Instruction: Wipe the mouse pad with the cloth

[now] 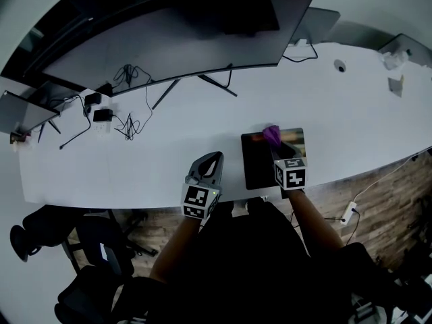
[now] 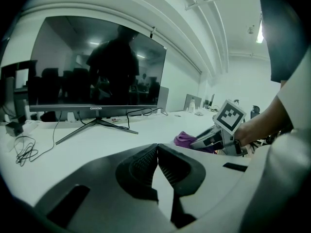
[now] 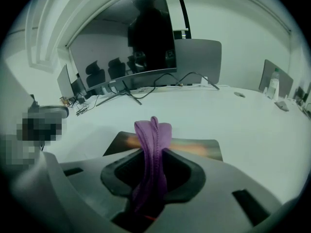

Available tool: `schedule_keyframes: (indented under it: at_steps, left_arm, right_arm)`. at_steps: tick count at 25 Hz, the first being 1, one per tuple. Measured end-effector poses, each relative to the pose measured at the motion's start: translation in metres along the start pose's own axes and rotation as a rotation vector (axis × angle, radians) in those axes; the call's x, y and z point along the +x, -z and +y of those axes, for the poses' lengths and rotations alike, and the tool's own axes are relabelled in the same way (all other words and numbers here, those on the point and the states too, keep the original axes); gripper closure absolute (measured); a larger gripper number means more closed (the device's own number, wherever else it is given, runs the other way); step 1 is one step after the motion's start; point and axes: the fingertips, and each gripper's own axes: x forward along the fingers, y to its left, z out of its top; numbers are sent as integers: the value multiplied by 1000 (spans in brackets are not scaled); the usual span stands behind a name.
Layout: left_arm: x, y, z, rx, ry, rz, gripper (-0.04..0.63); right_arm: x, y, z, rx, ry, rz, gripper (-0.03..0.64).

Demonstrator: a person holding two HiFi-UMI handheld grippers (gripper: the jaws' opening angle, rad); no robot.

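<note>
The mouse pad (image 1: 258, 166) lies flat on the table (image 1: 162, 157), close to its front edge and right of the middle, with one short side toward me. It is dark and glossy, and a warm streak of reflected light shows across its far half. The cloth (image 3: 153, 132) is purple and bunched into an upright fold. It sits over the pad's far end, pinched in my right gripper (image 1: 277, 146), whose jaws are clamped on it, with the fabric running down through the gap between the pads. A tuft stands up past the jaw tips. I cannot tell whether the cloth presses on the pad or rides just above it.

My left gripper (image 2: 157, 165) is at the table's front edge, left of the pad and apart from it. Its jaws are closed pad against pad with nothing between them. It points across the table toward the back.

Beyond the pad, a wide curved monitor (image 1: 182, 36) stands on splayed legs along the table's back edge, its screen dark. Loose black cables (image 1: 129, 123) and a small power brick (image 1: 102, 115) lie toward the back left of the table. A second screen (image 1: 314, 23) stands at the back edge, right of the monitor. Below the front edge, an office chair (image 1: 91, 245) stands on the wooden floor to my left, and a white power strip (image 1: 348, 213) lies on the floor to my right.
</note>
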Motion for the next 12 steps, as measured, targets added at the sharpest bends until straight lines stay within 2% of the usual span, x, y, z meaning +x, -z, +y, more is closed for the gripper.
schedule_keyframes:
  at_steps: [12]
  left_arm:
    - [16, 2, -21, 16, 29, 14, 574]
  right_arm:
    - [-15, 6, -56, 31, 101, 3, 497]
